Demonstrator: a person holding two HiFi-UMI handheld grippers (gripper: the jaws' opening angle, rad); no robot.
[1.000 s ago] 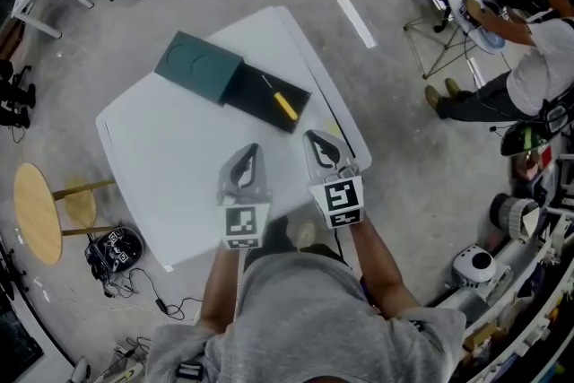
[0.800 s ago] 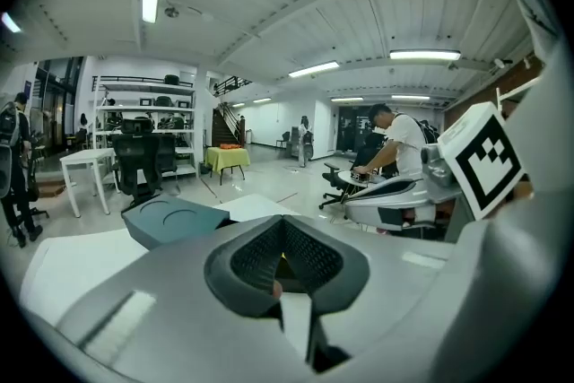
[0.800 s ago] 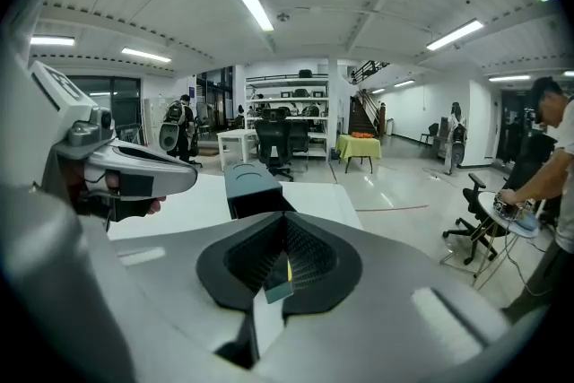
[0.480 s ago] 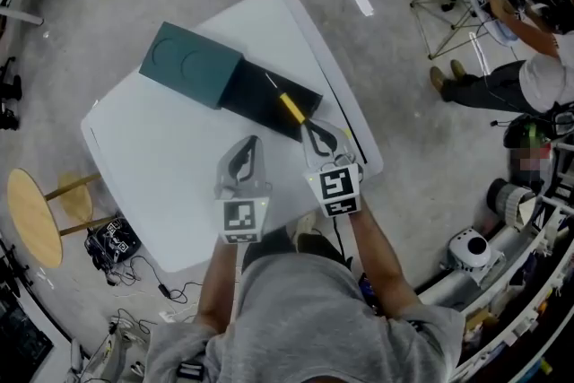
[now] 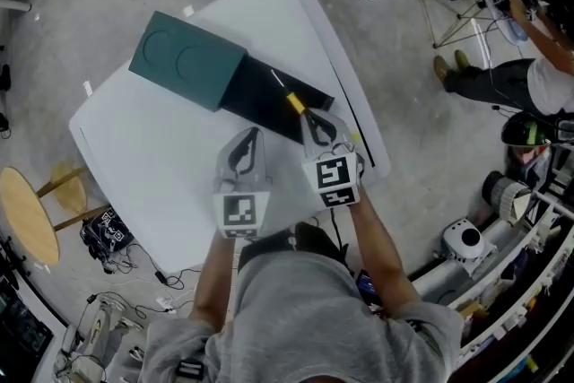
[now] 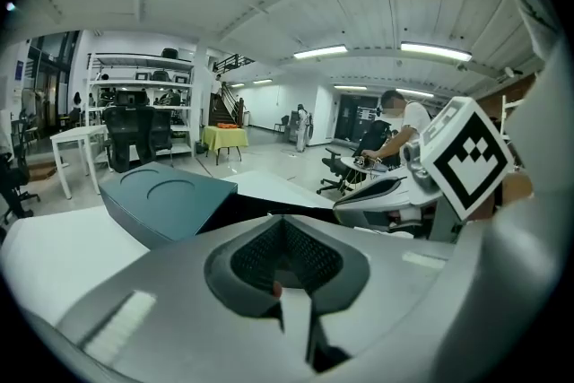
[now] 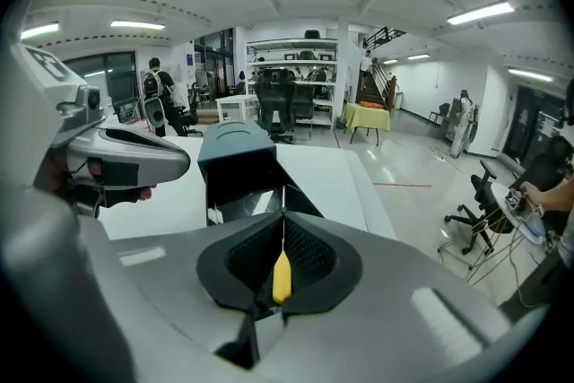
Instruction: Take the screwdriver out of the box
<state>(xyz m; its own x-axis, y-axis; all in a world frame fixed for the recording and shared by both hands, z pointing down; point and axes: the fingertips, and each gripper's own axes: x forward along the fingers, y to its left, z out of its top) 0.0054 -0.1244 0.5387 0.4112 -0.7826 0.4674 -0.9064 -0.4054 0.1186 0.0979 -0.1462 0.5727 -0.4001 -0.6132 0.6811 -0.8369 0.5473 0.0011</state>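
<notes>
— Screwdriver (image 5: 294,102): where does it lie?
— In the open box (image 5: 262,100), yellow handle at the near end, shaft pointing far-left.
— And the right gripper (image 5: 311,120)?
— Jaws pressed together with nothing pinched, tips just near of the handle's end. In its own view the handle shows through the hollow behind the closed tips.
— The other one?
— Left gripper (image 5: 251,137) is pressed together too, and empty. It hangs over bare table (image 5: 152,157) just left of the right gripper, on the near side of the box.
— What stands in the way?
— From the head view the right gripper hides the box's near right corner. The teal lid (image 5: 186,60) covers only the box's far-left end, well apart from the handle.
— And around the table?
— A round wooden stool (image 5: 21,215) at the left, with a tangle of cables (image 5: 106,230) on the floor beside it. A person (image 5: 525,76) is at the far right. Office chairs (image 7: 285,110) stand far beyond the table.
</notes>
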